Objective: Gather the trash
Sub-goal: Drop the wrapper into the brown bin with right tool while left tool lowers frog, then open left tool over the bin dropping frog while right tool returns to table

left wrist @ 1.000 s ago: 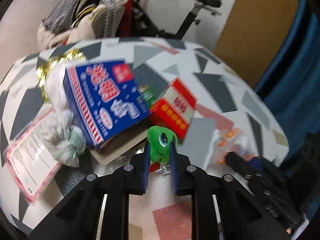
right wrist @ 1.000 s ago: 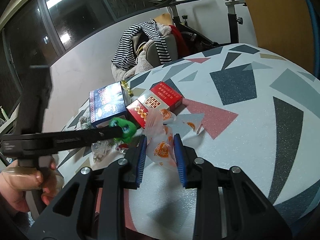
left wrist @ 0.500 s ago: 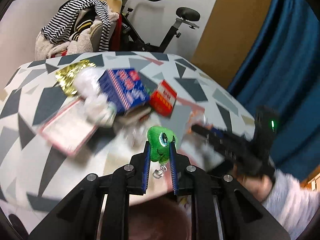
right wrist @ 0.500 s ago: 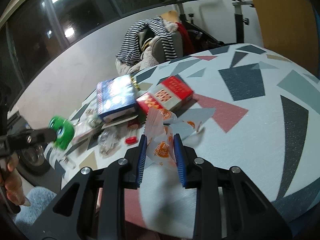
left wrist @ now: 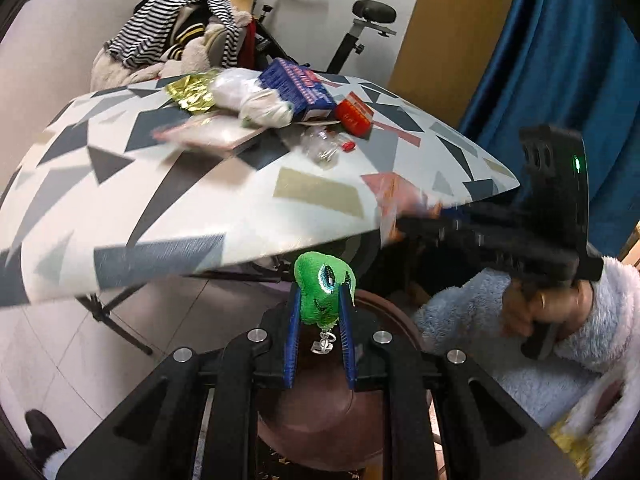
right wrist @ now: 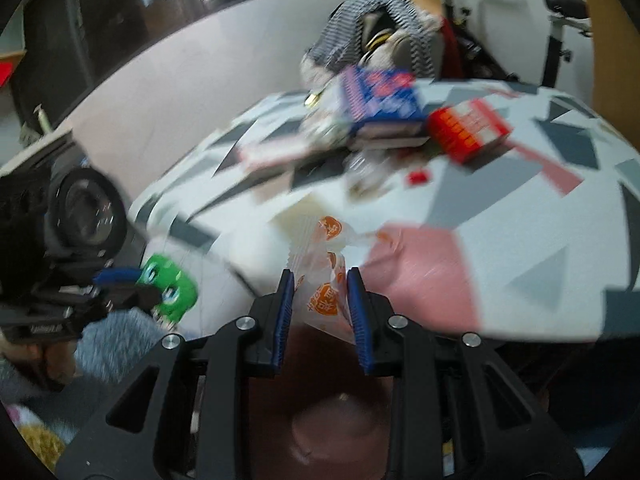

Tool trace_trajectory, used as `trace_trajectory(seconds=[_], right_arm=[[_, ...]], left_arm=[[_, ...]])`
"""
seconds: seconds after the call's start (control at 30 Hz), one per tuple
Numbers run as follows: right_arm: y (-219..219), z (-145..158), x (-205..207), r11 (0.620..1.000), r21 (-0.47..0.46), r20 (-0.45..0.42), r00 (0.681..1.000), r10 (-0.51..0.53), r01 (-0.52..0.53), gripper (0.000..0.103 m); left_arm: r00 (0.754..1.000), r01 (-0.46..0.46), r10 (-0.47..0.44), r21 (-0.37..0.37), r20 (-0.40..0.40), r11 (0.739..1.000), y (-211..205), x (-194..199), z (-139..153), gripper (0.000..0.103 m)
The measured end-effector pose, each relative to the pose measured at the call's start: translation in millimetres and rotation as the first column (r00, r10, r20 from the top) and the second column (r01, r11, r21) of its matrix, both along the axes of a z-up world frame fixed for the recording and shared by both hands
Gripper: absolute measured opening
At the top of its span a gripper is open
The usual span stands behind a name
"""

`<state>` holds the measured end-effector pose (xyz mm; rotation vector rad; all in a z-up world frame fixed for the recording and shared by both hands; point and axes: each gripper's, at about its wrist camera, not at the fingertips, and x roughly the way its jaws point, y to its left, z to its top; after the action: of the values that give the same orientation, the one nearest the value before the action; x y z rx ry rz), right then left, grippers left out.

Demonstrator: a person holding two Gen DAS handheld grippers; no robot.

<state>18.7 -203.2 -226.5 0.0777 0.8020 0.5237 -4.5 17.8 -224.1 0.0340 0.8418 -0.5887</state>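
- Two grippers are seen: the left gripper [left wrist: 320, 312] and the right gripper [right wrist: 322, 300].
- One green plush toy [left wrist: 323, 290] is counted.
- One clear wrapper with orange print [right wrist: 324, 280] is counted.
- One blue box [left wrist: 298, 90] and one red box [left wrist: 356, 114] are counted on the table [left wrist: 200, 208].
- One gold foil piece [left wrist: 191, 90] is counted.
- One exercise bike [left wrist: 360, 28] is seen.

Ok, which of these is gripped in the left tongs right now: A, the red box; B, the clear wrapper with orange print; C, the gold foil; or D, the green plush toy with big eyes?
D: in the left wrist view the left tongs are closed on the green plush toy, while the red box and gold foil lie on the table, and the clear wrapper sits in the right tongs.
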Motion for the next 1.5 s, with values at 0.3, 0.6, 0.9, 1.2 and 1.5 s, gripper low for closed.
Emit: trace_trajectory(seconds=[0.3,0.6,0.9,1.2,1.5], right_arm=[[60,-59,-21,0.959,-0.184,-0.164,0.969,0.186,-0.215,0.030],[59,-149,-4,0.913,-0.343,-0.438,0.897,0.052,-0.220,0.030],[47,-163,-4,0.897,-0.398,-0.484,0.875,-0.027,-0.192,0.040],[55,-144,-3,0.912,-0.373,-0.415,0.910,0.001,-0.171,0.080],[50,-77,-13,0.943,-0.309,-0.189,0.980,0.064,-0.121,0.097]], left_arm=[[0.998,-0.066,0.064,-0.081,-0.018,0.995,20,-1,-11,0.018],[0.997,-0.051,0.049,-0.036,-0.060,0.998,9,5,-28,0.018],[0.997,-0.046,0.044,-0.030,-0.068,0.999,8,5,-31,0.018],[0.997,-0.040,0.039,-0.020,-0.071,0.999,3,5,-33,0.018],[0.995,-0.060,0.058,-0.033,-0.081,0.998,8,8,-34,0.019]])
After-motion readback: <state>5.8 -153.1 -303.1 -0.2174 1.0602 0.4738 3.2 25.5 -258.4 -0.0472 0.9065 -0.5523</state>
